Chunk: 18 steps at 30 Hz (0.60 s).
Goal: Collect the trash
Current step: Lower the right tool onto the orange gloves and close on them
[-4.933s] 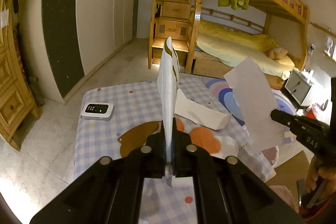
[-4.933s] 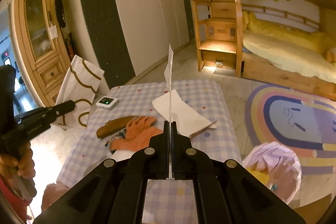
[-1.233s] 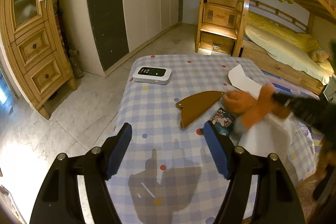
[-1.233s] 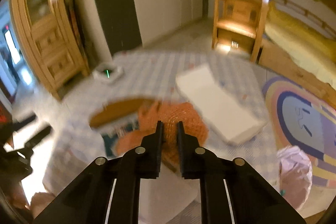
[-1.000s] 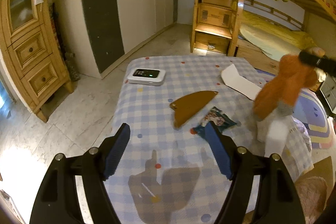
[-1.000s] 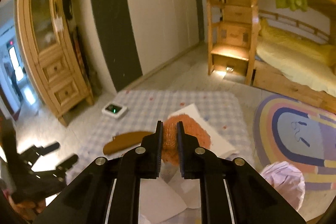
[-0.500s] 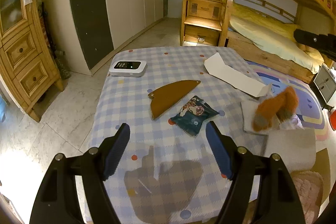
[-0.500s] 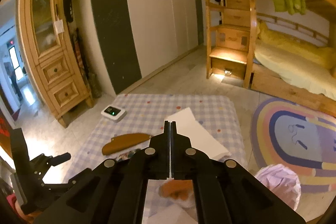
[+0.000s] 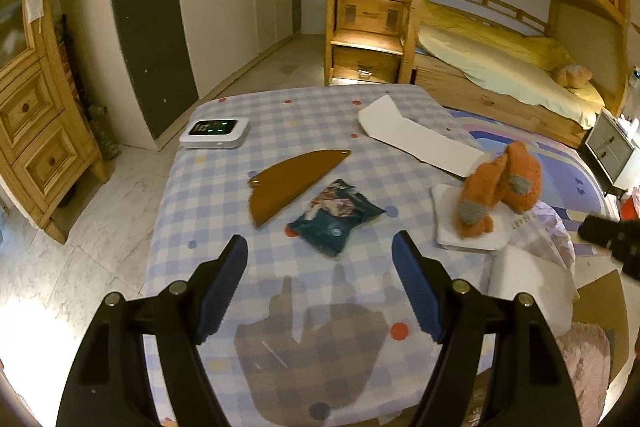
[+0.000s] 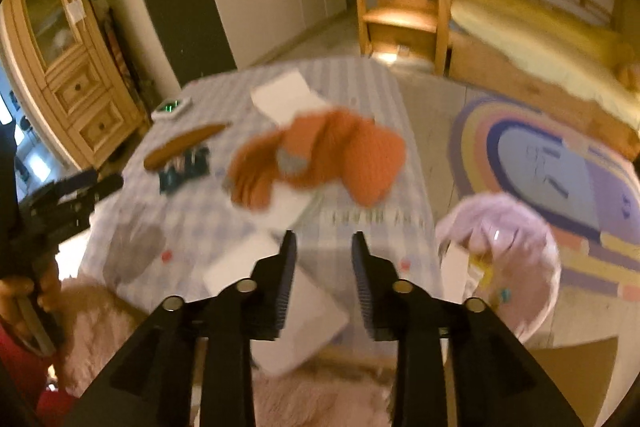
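1. The left gripper (image 9: 320, 267) is hovering over the near part of the checked tablecloth (image 9: 208, 195) with its blue-padded jaws spread wide and nothing between them; the right gripper (image 10: 323, 259) is hanging over the table's right edge, its jaws parted and empty, in a blurred view.
2. The dark teal snack wrapper (image 9: 335, 223) is lying flat just ahead of the left gripper, roughly between its fingertips' lines, touching nothing but the cloth.
3. It is looking crinkled and thin, so it is likely weighing almost nothing, crushing easily and sliding on the cloth; pinching a raised corner or the puffed middle seems the safest hold.
4. Just beyond it a brown curved leather-like piece (image 9: 292, 179) is lying flat, close beside the wrapper.
5. To the right, orange knitted gloves (image 9: 500, 187) are resting on a folded white paper (image 9: 468, 239), with a long white sheet (image 9: 416, 143) behind them.
6. A white device with green lights (image 9: 214, 133) is sitting at the far left corner.
7. A pale pink bag (image 10: 504, 259) is standing open beside the table, probably receiving the trash.
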{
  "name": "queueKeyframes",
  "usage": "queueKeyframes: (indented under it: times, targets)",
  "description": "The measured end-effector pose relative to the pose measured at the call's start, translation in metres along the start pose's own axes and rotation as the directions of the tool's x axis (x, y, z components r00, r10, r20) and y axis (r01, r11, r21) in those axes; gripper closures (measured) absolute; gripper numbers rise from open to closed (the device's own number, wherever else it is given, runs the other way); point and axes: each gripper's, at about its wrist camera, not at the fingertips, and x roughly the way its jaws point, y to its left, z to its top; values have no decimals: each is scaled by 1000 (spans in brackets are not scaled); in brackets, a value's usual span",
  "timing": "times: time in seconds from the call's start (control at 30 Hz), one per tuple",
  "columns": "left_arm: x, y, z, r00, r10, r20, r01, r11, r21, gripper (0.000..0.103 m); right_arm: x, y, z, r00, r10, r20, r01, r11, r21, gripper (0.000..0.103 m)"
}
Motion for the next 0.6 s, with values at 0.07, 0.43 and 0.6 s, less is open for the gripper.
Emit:
queueKeyframes:
  times: [0.07,0.43,0.6]
  targets:
    - [-1,-5,-1,1000,-4,-1,4,1000,8,30,4,2,-8,999,18,-27,-18,1000,3,57]
    - [-14,6,-7,999,34,17,-34,999,-7,30,25,18,-23,994,59,-89,-59,998,-3,79]
    - [-15,30,-12,997,71,10,-70,996,-55,30,25,45,-2,996,82,-21,-82,997,4,79]
